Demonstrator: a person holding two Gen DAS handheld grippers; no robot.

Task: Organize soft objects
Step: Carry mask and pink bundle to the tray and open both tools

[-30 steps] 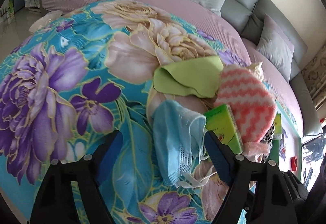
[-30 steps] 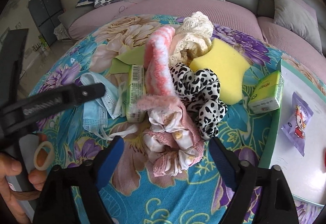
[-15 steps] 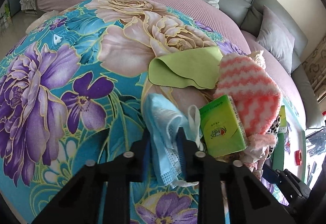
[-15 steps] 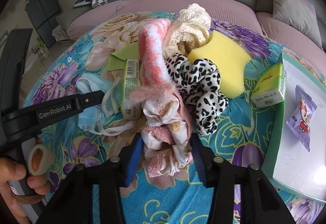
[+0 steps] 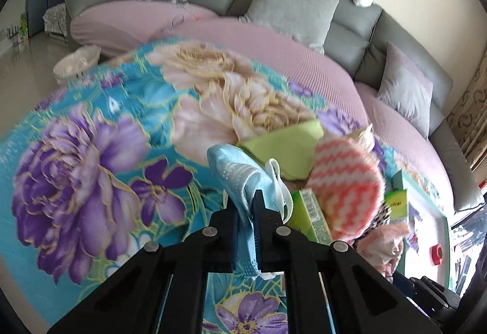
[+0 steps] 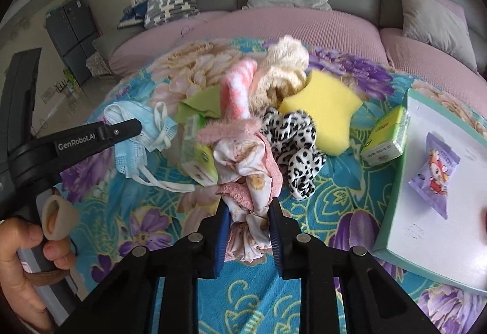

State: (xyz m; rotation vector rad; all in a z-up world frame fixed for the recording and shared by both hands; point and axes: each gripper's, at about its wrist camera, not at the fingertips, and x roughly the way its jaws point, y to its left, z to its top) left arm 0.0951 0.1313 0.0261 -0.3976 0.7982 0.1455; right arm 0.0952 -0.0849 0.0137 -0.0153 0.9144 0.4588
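Left gripper (image 5: 247,221) is clamped on the blue face mask (image 5: 240,179), which I hold pinched between my fingers with its pleated body standing up out of the jaws and one white ear loop trailing to the right. From the right wrist view the mask's lower edge and a loop appear to trail onto the floral tablecloth (image 6: 344,191), so I judge it only partly lifted. Its long axis runs roughly along my fingers, pointing away toward the sofa (image 5: 350,29).

Right gripper (image 6: 247,230) is closed on the pink floral scrunchie (image 6: 246,169), bunched between the blue pads at the near edge of the pile. Its mass extends straight ahead of me, up toward the pink-and-white fuzzy cloth (image 6: 239,90), with the leopard-print scrunchie (image 6: 295,145) touching it on the right and a green tissue pack (image 6: 197,151) on its left.

Between the two, the right gripper is nearer the white tray (image 6: 395,212), which lies to its right with a purple snack packet (image 6: 433,169) in it. I judge the coming move to be pulling each item clear of the pile, and the scrunchie may drag its neighbours along.
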